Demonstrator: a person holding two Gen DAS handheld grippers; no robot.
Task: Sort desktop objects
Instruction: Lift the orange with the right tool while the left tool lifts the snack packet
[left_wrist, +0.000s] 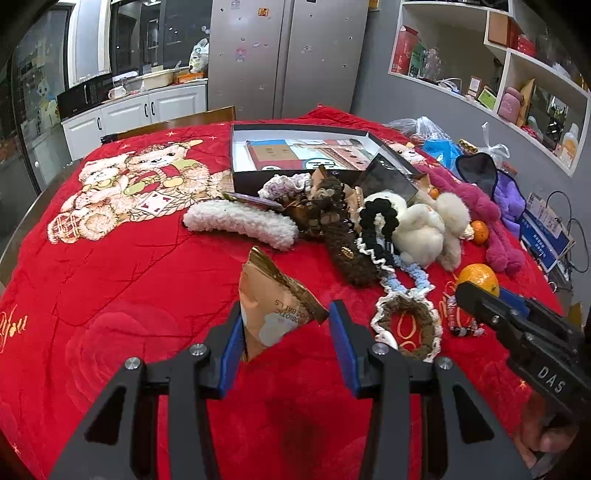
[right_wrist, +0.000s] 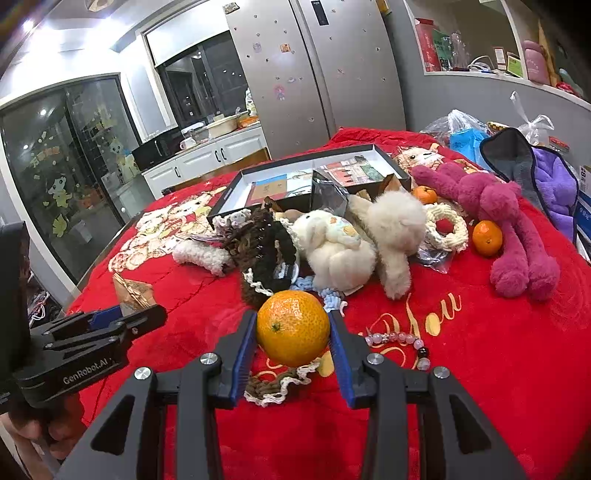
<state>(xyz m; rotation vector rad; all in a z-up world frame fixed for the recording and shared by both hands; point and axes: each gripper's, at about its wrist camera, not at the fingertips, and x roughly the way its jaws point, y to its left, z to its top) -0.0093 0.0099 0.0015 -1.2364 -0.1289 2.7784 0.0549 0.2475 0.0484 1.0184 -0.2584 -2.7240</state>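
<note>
My left gripper (left_wrist: 286, 334) holds a tan snack packet (left_wrist: 273, 302) between its blue pads, lifted over the red blanket (left_wrist: 129, 295). My right gripper (right_wrist: 293, 349) is shut on an orange mandarin (right_wrist: 293, 328), held above a brown-and-white crocheted ring (right_wrist: 273, 386). The mandarin also shows in the left wrist view (left_wrist: 478, 277) at the right gripper's tip. A pile of plush hair clips, scrunchies and a white plush toy (right_wrist: 340, 247) lies mid-table. An open black box (left_wrist: 303, 151) sits behind it.
Two more mandarins (right_wrist: 487, 238) and a magenta plush toy (right_wrist: 502, 221) lie at the right. A bead bracelet (right_wrist: 402, 341) lies by the right gripper. A purple cloth (right_wrist: 554, 184) and plastic bags sit at the far right edge. A fridge stands behind.
</note>
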